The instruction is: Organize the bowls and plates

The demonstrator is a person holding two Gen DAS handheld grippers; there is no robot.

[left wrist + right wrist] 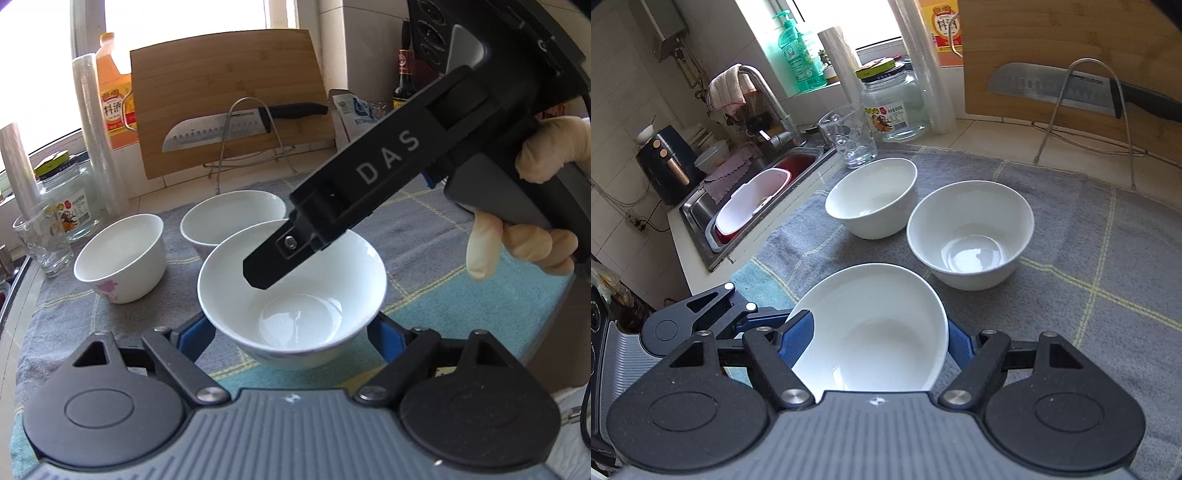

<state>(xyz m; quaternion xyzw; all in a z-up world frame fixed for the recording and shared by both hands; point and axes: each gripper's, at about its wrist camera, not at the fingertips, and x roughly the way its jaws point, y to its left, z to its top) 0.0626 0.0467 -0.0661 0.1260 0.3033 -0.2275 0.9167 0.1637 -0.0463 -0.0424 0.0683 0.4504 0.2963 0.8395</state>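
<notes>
The bowl (pixel 291 291) I carry in my left gripper (pixel 291 332) is glazed white ceramic: stiff, smooth enough to slip, heavier than it looks and sure to chip if it knocks another rim, so I judge the outer wall, low and on opposite sides, the safest place to hold. That is where my left jaws sit, their blue pads (pixel 197 334) pressed on either flank of its wall, pinching it mouth-up above the grey cloth (pixel 110 314) on the bench. My right gripper (pixel 875 343) has its jaws around the same bowl's rim, one blue pad inside the wall and the other outside. I judge it a light pinch, and cannot tell how firm. Seen from the left wrist, that right finger (pixel 280 254) dips into the bowl's mouth. Two more white bowls stand on the cloth ahead, the nearer bowl (pixel 971 236) just beside the farther bowl (pixel 871 197), both upright and empty, well clear of either set of jaws.
</notes>
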